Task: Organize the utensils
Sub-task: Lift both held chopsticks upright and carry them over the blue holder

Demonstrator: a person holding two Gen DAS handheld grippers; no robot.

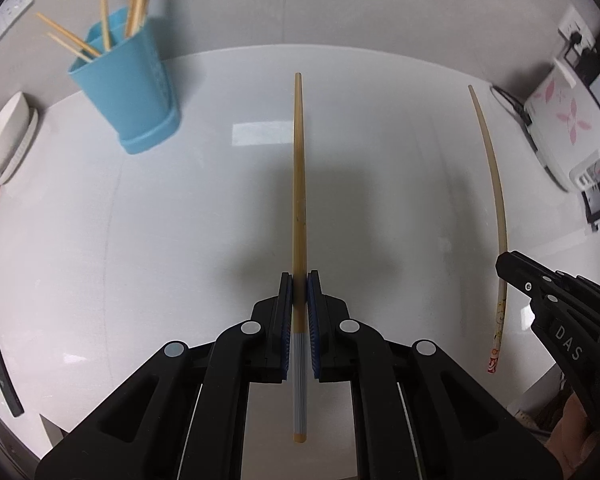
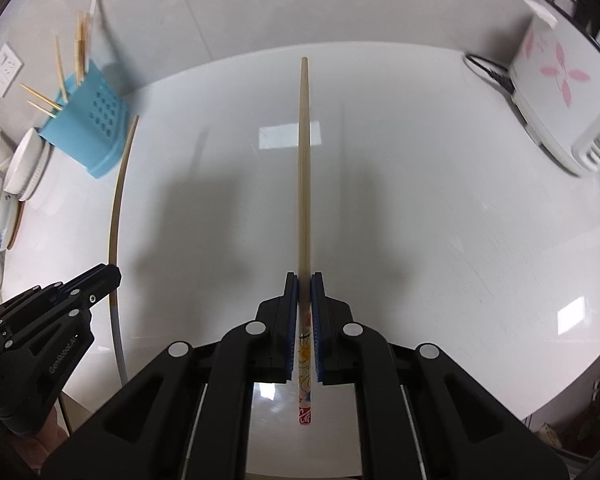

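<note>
My left gripper (image 1: 300, 280) is shut on a brown chopstick (image 1: 299, 184) with a grey ribbed handle, held above the white table and pointing away from me. My right gripper (image 2: 304, 280) is shut on a pale chopstick (image 2: 304, 168) with a red patterned end. Each gripper shows in the other's view: the right gripper (image 1: 504, 266) with its pale chopstick (image 1: 494, 184), the left gripper (image 2: 112, 272) with its brown chopstick (image 2: 118, 200). A blue utensil holder (image 1: 130, 88) with several chopsticks stands at the far left, also the blue utensil holder (image 2: 90, 132) in the right wrist view.
Stacked white bowls and plates (image 2: 24, 168) sit left of the holder against the wall. A white appliance with pink flowers (image 2: 552, 92) and its black cord (image 2: 488, 70) occupy the far right. A dark flat object (image 1: 2, 372) lies near the left edge of the white table (image 1: 140, 240).
</note>
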